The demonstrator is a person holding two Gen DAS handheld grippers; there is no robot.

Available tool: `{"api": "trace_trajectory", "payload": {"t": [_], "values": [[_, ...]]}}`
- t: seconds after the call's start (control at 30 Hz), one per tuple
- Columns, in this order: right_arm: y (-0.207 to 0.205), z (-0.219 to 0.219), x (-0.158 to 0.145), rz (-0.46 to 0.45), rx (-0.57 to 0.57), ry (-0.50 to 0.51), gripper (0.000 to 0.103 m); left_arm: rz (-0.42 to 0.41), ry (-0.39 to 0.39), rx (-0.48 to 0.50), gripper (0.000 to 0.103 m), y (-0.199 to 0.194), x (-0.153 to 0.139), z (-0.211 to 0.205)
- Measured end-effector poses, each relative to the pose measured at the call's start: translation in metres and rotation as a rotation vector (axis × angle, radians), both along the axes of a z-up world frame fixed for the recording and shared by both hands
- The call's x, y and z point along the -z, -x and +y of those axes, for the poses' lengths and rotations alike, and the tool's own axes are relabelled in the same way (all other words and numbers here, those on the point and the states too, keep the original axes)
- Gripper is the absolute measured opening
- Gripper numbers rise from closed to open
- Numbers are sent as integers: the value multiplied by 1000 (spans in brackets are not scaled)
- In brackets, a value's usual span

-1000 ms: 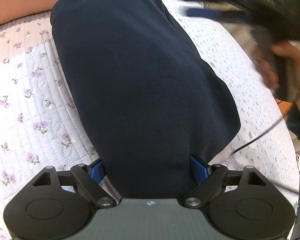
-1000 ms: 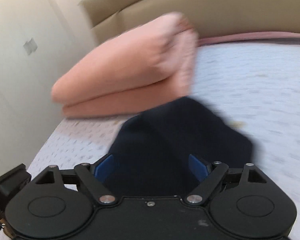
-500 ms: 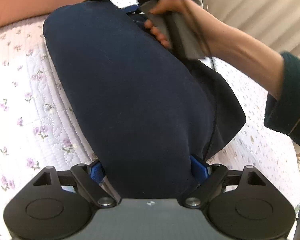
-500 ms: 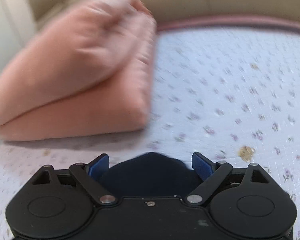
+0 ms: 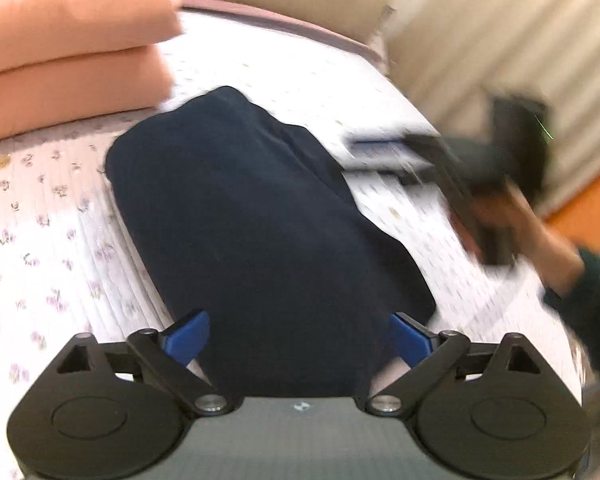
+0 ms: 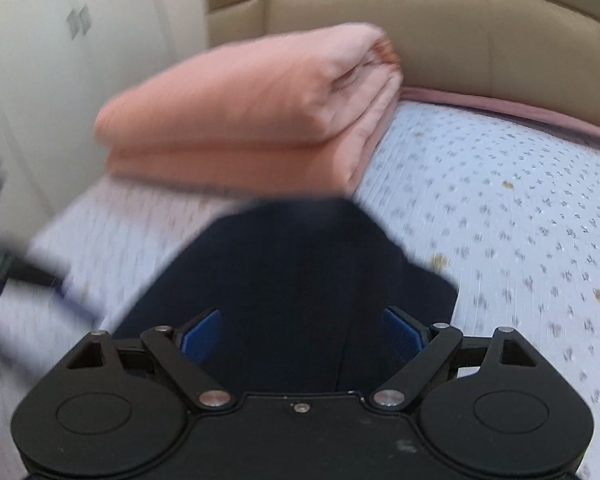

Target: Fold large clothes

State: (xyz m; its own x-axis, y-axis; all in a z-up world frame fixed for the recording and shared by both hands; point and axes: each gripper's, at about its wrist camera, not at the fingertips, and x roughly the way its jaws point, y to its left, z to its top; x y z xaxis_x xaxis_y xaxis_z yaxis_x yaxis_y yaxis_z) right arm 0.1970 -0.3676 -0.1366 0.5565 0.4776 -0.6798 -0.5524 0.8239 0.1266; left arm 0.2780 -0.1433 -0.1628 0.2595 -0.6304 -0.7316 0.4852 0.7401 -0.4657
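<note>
A folded navy garment (image 5: 260, 224) lies on the floral quilted bed (image 5: 44, 240); it also shows in the right wrist view (image 6: 300, 280). My left gripper (image 5: 300, 336) is open, its blue pads either side of the garment's near end, above it. My right gripper (image 6: 300, 336) is open too, over the garment's right side. The right gripper, hand-held and blurred, shows in the left wrist view (image 5: 384, 148) to the right of the garment.
A folded peach blanket (image 6: 252, 120) lies at the head of the bed, just beyond the garment; it also shows in the left wrist view (image 5: 68, 40). A beige headboard (image 6: 420, 28) stands behind it. A white wall (image 6: 60, 60) is at the left.
The right gripper has left the garment's far end and swung back to its right side. The left gripper has lifted and tilted up, so more of the bed head shows.
</note>
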Motion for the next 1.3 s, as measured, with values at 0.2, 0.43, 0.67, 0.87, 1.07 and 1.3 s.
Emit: {"api": "trace_trajectory", "payload": {"t": [0.2, 0.43, 0.67, 0.87, 1.07, 1.3], "values": [[24, -37, 62, 195, -22, 31, 103, 44, -140, 115, 98, -2, 44, -17], [57, -69, 45, 222, 33, 130, 102, 234, -113, 151, 80, 18, 45, 3], [94, -6, -5, -41, -267, 15, 102, 161, -103, 108, 99, -1, 33, -17], [108, -6, 58, -1, -307, 80, 103, 207, -139, 156, 102, 17, 73, -23], [121, -22, 56, 176, -278, 313, 103, 137, -375, 314, 84, 54, 58, -21], [35, -88, 8, 304, 110, -188, 102, 168, -40, -28, 102, -4, 19, 30]]}}
